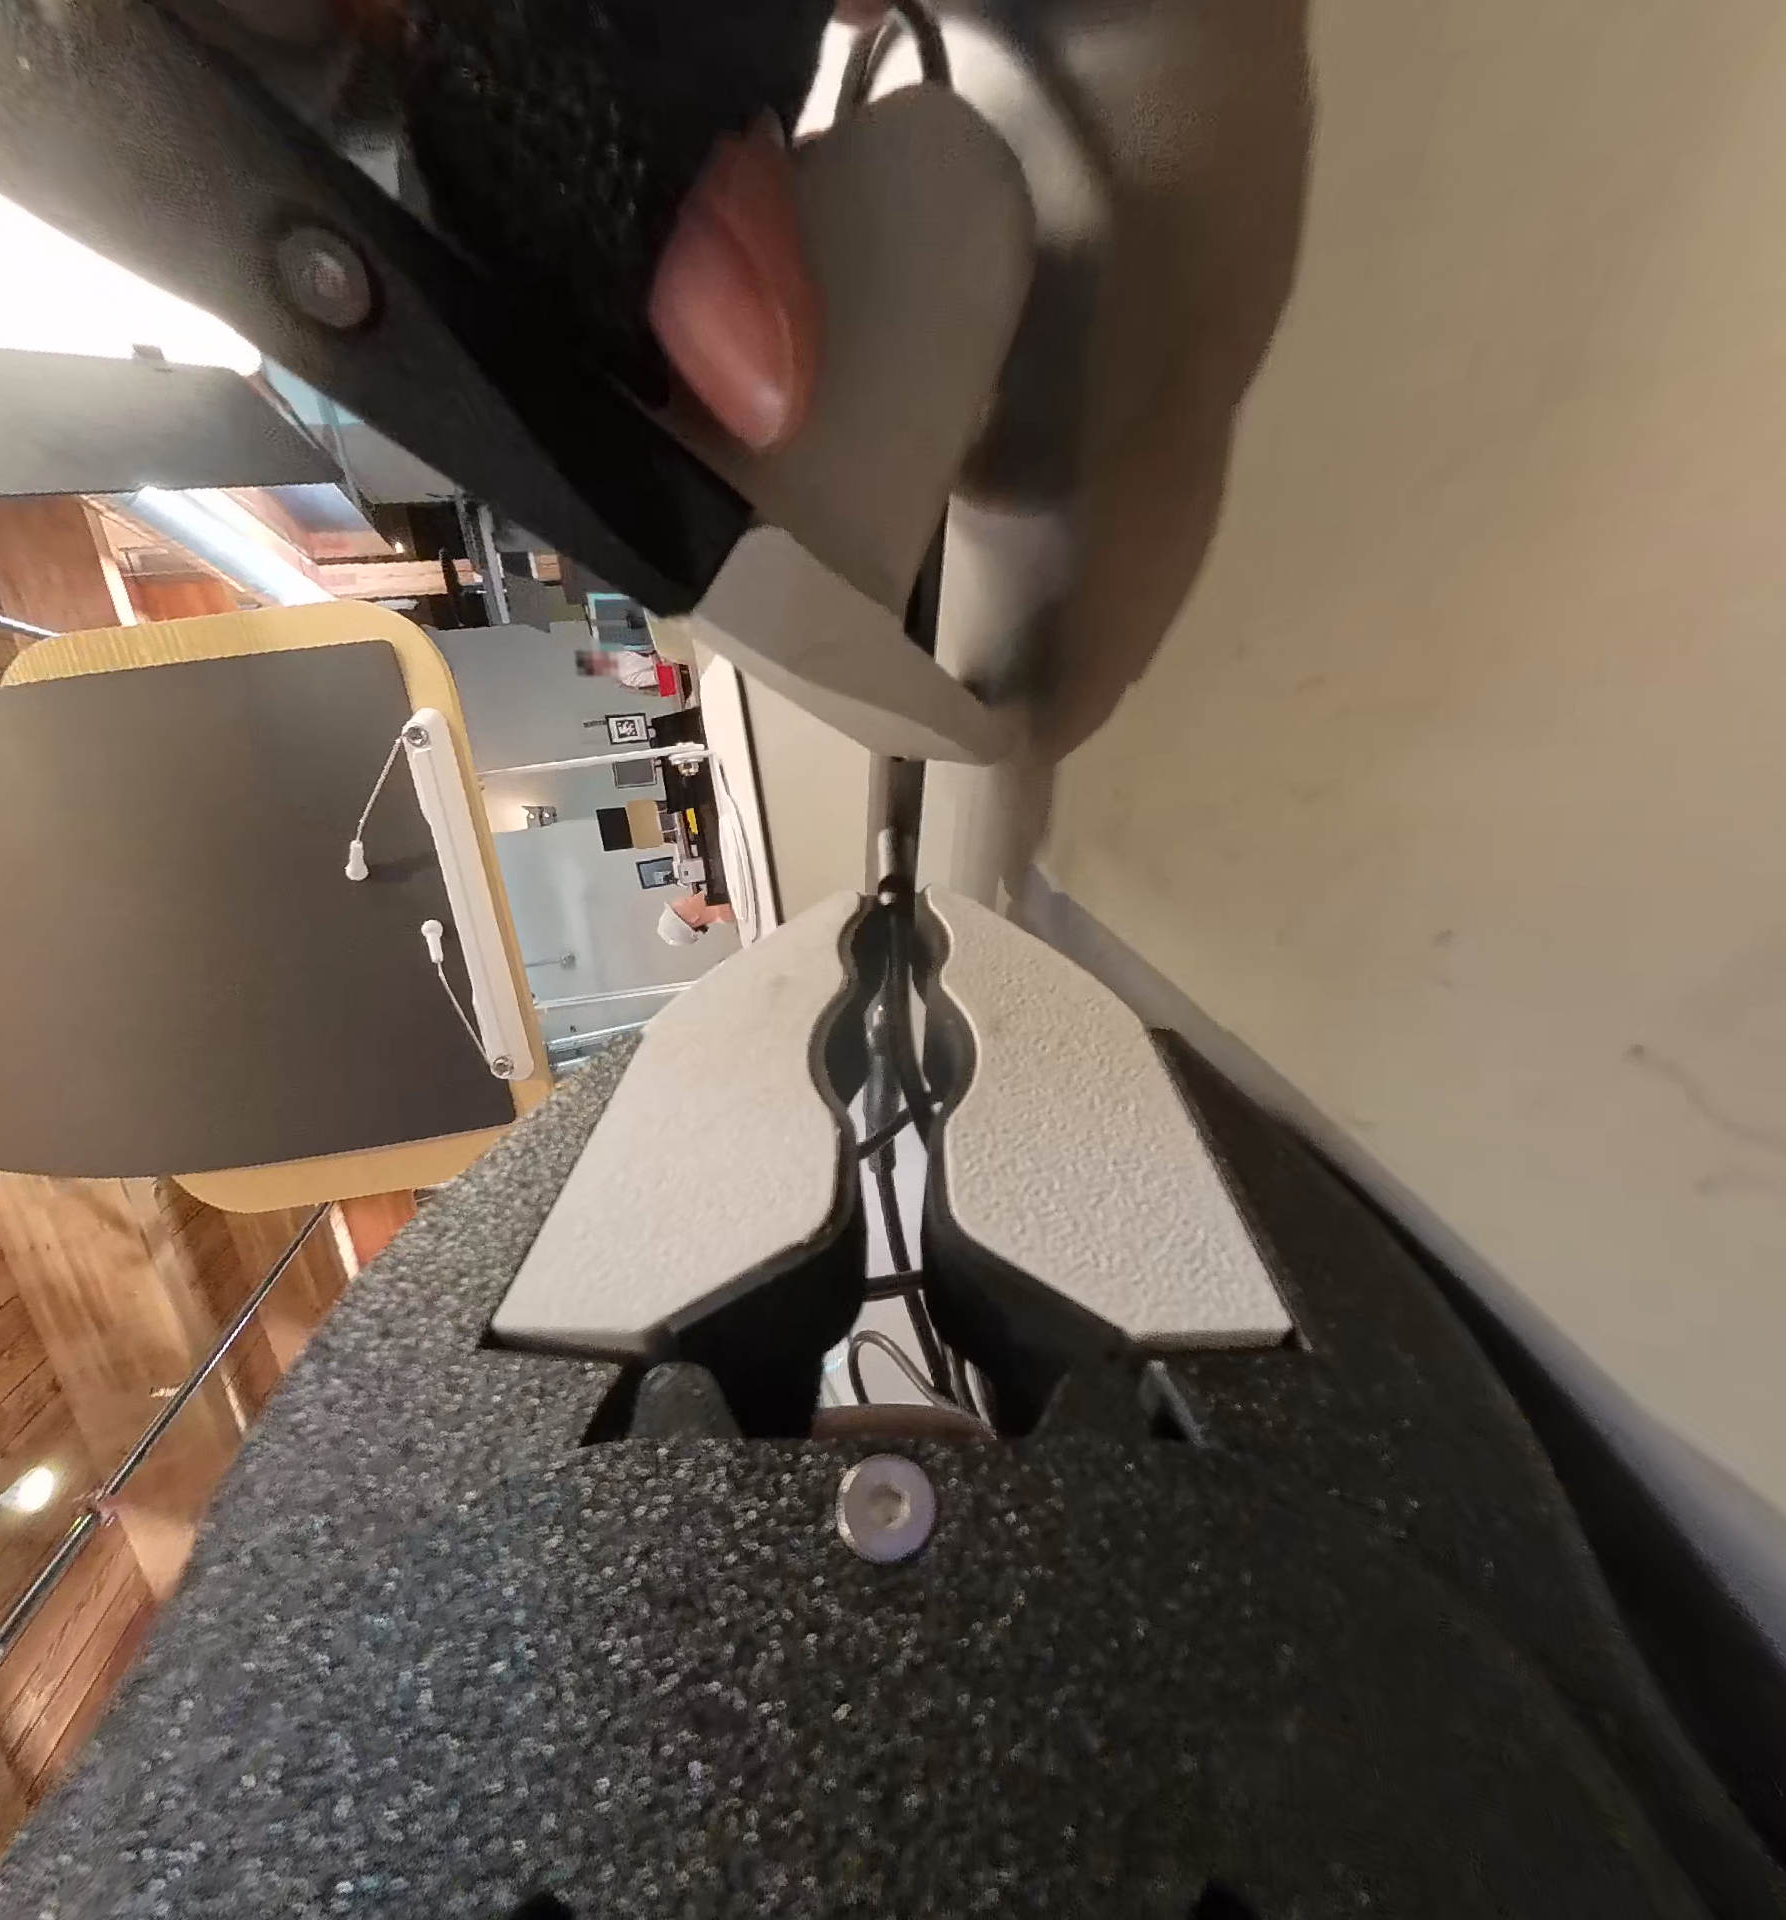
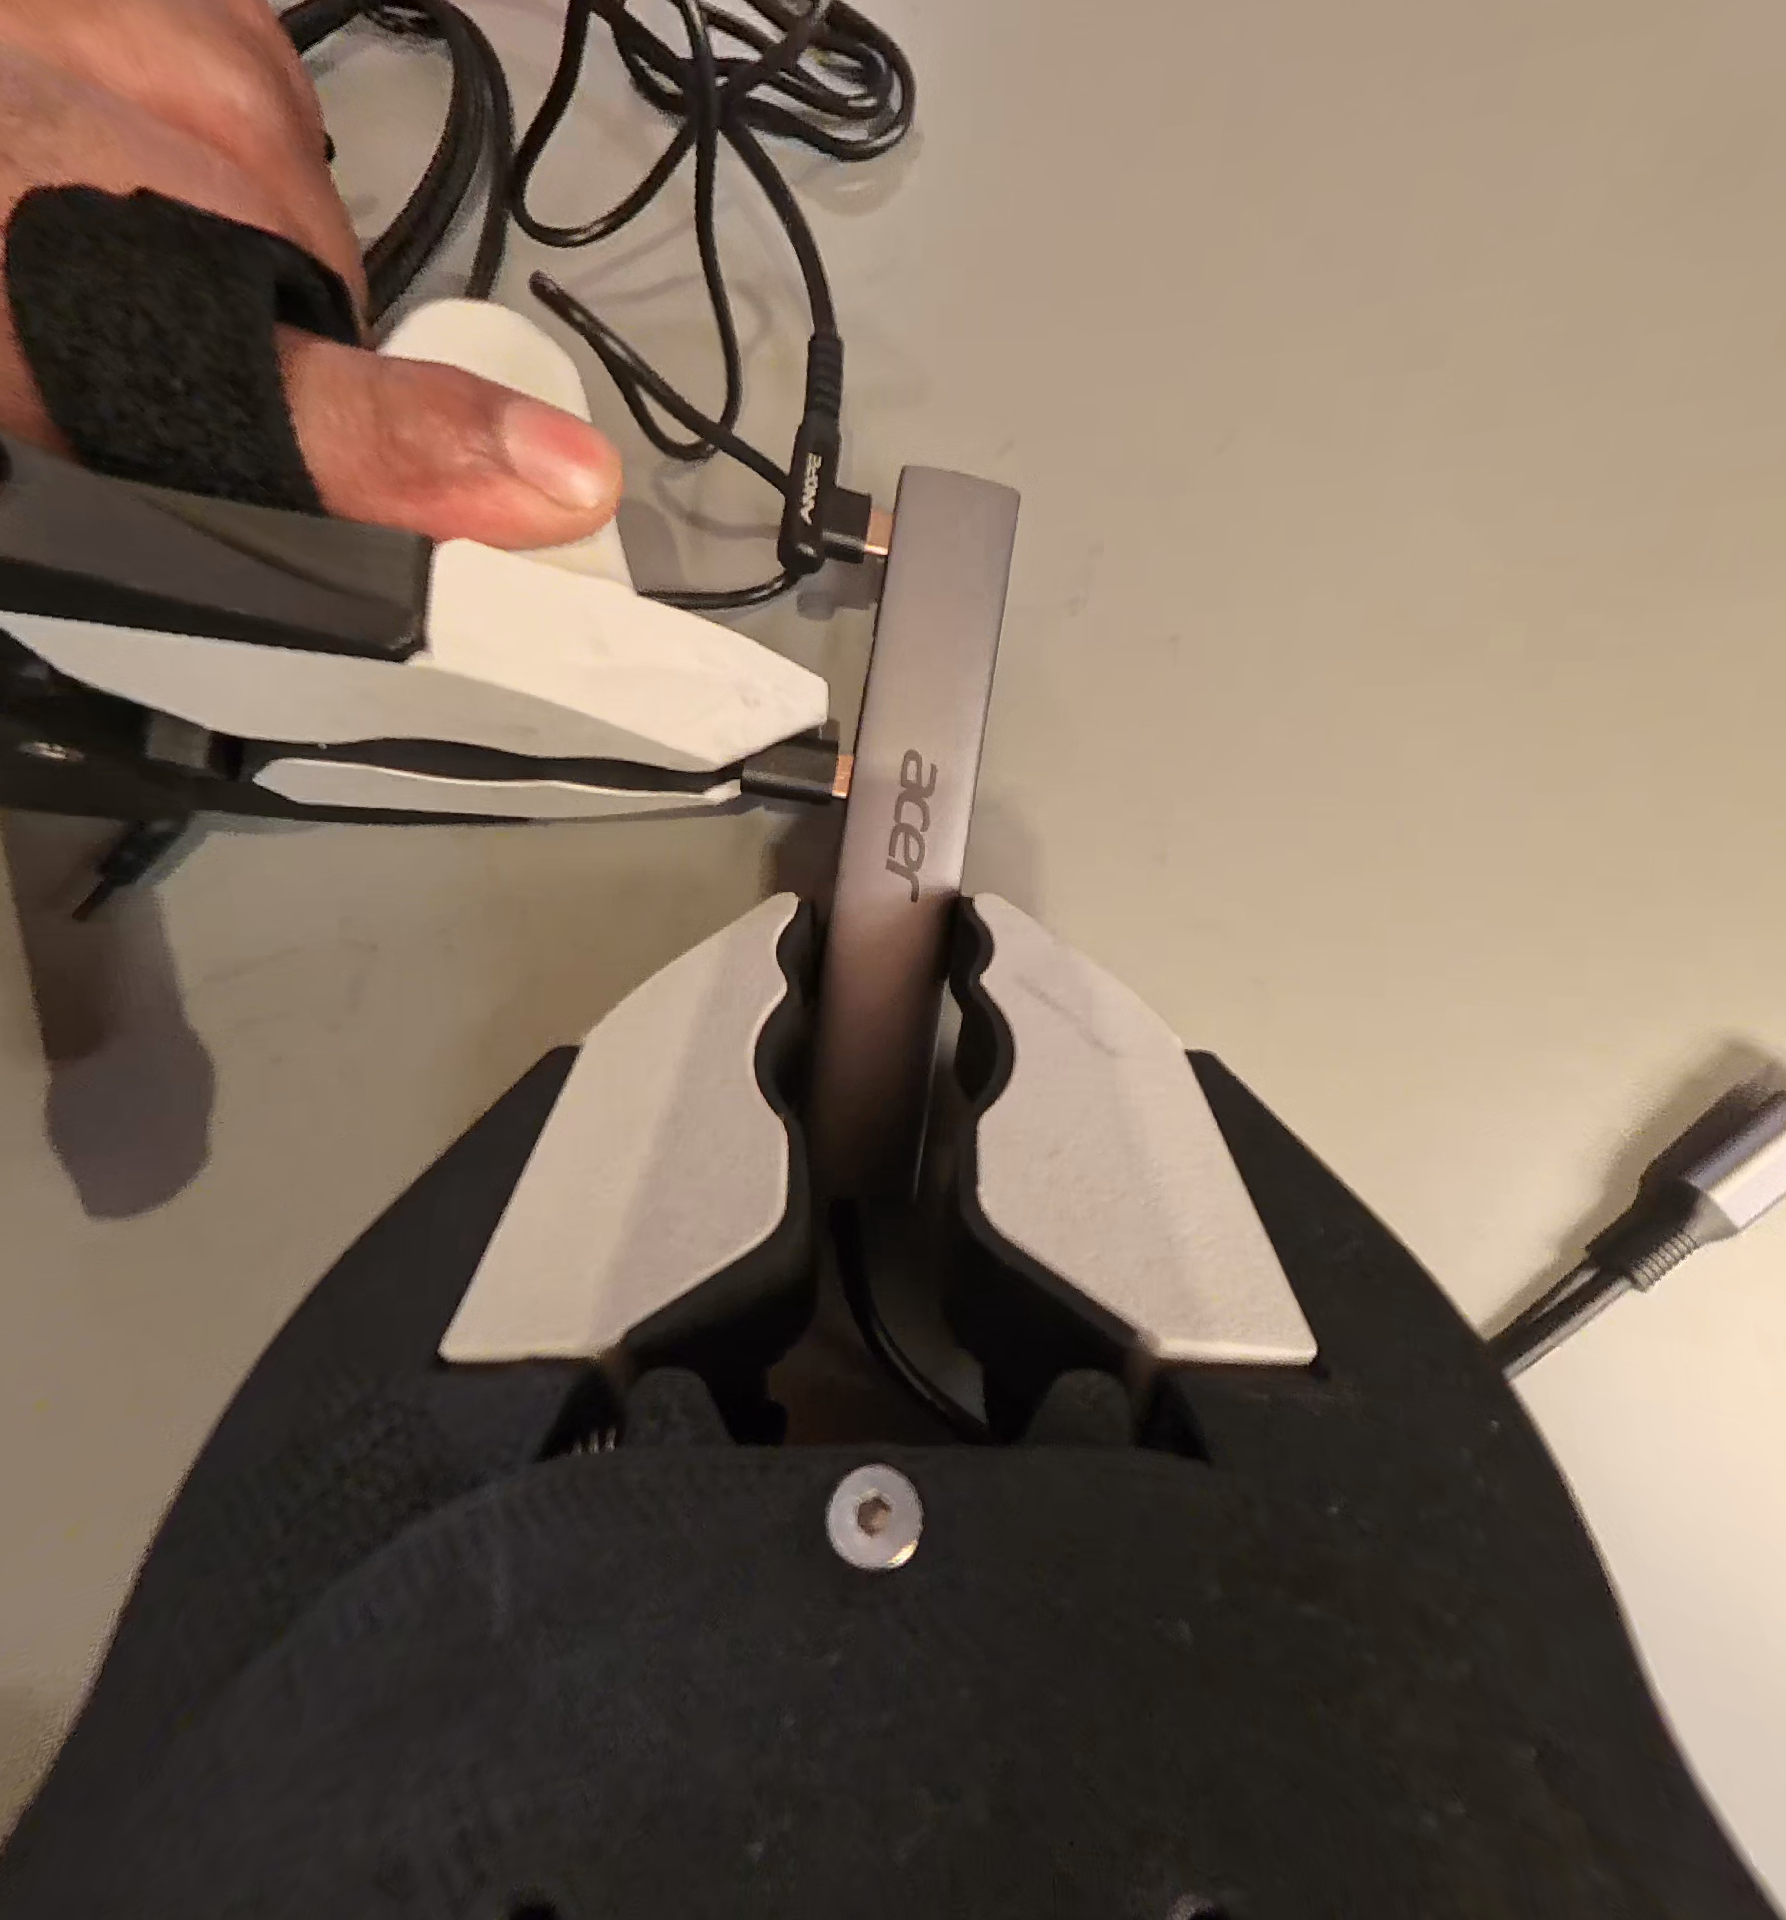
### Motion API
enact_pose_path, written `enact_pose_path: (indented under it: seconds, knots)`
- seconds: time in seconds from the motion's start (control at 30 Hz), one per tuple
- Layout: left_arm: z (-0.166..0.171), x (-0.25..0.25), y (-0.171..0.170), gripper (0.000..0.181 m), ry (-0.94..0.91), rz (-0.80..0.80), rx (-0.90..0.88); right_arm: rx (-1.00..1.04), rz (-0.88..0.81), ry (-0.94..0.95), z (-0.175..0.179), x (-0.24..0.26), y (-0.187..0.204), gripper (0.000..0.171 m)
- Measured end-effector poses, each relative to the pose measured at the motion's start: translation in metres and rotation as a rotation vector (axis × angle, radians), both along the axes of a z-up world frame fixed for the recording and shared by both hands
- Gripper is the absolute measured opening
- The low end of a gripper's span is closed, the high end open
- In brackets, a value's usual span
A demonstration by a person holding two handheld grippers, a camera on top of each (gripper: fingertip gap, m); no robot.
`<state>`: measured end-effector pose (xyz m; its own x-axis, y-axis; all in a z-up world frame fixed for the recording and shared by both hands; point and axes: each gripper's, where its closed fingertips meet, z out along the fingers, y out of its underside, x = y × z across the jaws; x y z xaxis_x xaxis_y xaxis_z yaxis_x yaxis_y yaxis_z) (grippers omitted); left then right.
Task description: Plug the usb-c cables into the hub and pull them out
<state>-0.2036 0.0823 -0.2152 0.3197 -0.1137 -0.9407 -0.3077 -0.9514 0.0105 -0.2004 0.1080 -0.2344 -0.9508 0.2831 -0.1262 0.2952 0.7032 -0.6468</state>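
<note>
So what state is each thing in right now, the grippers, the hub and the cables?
Right gripper: shut on the hub.
Hub: held up off the table.
Left gripper: shut on the straight plug.
Straight plug: at a side port of the hub, metal tip still showing.
Angled plug: at a farther side port, metal tip showing, nothing gripping it.
Silver plug: loose on the table.

Two close wrist views along each tongs, meeting at the hub [image 2: 920, 790].
</note>
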Motion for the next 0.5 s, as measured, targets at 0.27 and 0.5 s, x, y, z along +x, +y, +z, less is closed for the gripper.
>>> enact_pose_path:
  seconds: [0.27, 0.5]
  knots:
    - [-0.0031, 0.0055, 0.0002, 0.006, -0.047, -0.016, 0.017, 0.001, 0.06, 0.028, -0.0001, 0.0058, 0.0002, 0.025]
    - [-0.0021, 0.0028, -0.0034, 0.006, -0.057, 0.025, 0.041, -0.02, 0.039, -0.013, 0.0012, 0.0068, -0.003, 0.026]
